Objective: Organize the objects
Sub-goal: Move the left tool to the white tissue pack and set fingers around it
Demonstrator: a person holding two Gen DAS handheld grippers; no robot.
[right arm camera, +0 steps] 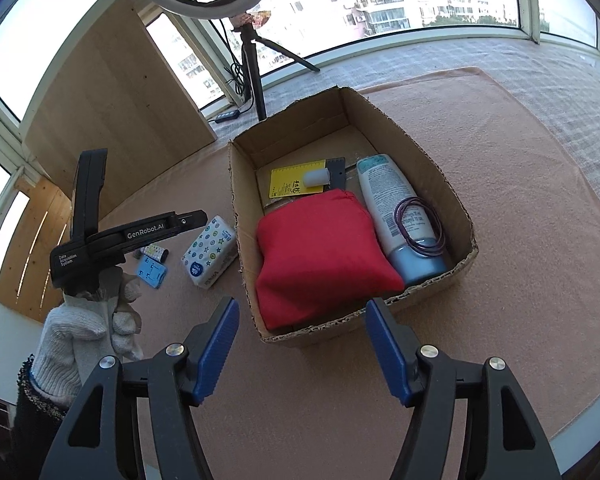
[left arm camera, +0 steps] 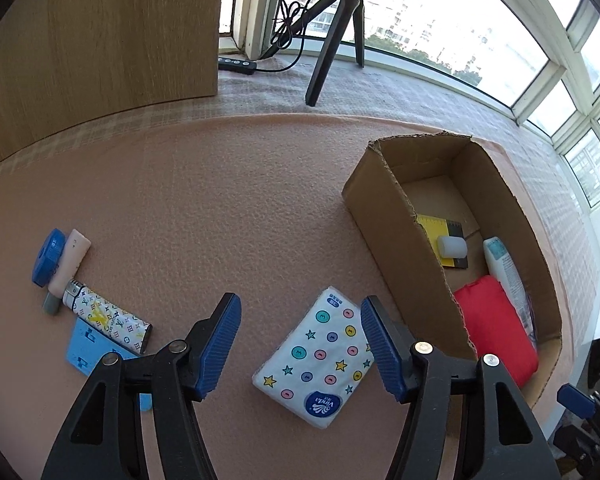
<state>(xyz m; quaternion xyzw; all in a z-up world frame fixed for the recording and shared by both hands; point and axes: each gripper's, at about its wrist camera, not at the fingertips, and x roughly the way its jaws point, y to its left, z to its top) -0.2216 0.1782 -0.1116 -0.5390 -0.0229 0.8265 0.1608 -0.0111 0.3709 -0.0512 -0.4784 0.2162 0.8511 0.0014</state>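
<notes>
Right wrist view looks down into the open cardboard box [right arm camera: 440, 176] sitting on the pinkish mat [right arm camera: 480, 300]. Inside it, a red fabric pouch [right arm camera: 320, 260] fills the near left part, its edge lying over a yellow card [right arm camera: 296, 182] with a small white cap [right arm camera: 315, 178] resting on top. Along the right wall lies a white and blue bottle [right arm camera: 392, 204], cap toward the near wall, with a loop of purple wire [right arm camera: 419, 226] draped over it. The right gripper [right arm camera: 302, 348] hovers just short of the box's near wall, blue pads spread wide with nothing between them.

Left wrist view shows the left gripper [left arm camera: 300, 344] likewise spread and empty, poised above a tissue pack [left arm camera: 314, 356] printed with stars and dots, which lies on the mat just beside the box's left wall [left arm camera: 404, 256]. Farther left a cluster sits together: a patterned lighter [left arm camera: 108, 318] overlapping a blue card [left arm camera: 88, 350], a pale pink tube [left arm camera: 70, 258] and a blue round tape measure [left arm camera: 48, 256] touching it. A gloved hand [right arm camera: 88, 320] holds the left tool
</notes>
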